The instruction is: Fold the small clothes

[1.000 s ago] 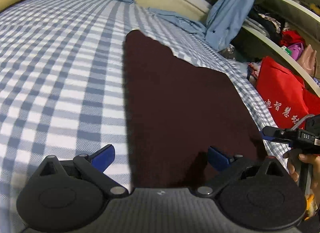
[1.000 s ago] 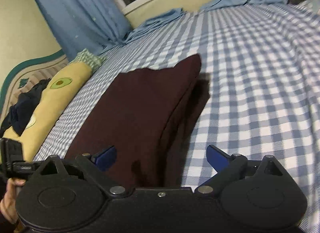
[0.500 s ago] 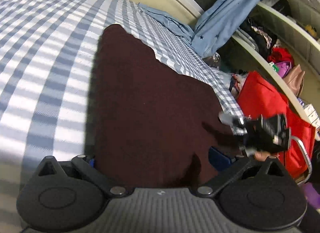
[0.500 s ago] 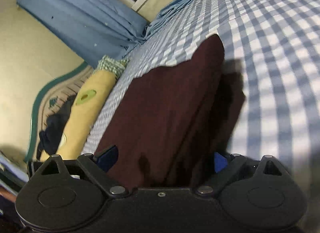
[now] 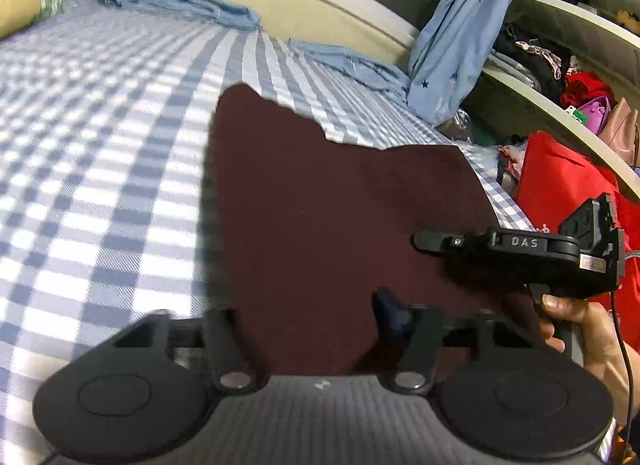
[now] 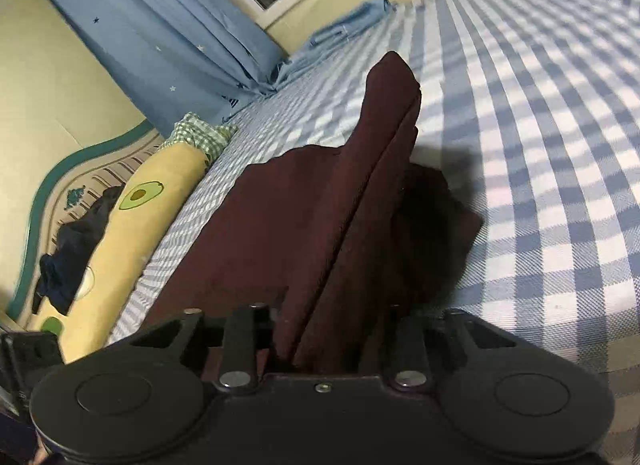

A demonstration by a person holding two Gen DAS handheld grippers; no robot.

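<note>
Maroon cloth [image 6: 320,225] lies on the checked bed [image 5: 100,185], its near edge pinched in both the left gripper [image 5: 304,329] and right gripper [image 6: 324,329]; uneven lifting could spill the loose layers and skew the fold.

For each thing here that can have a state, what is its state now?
Dark maroon garment: near edge lifted off the checked bedsheet, layers bunched, far part flat.
Right hand-held gripper: shut on the garment's edge.
Left hand-held gripper: fingers either side of the garment's edge; grip unclear.
Blue curtain: gathered to one side.
</note>
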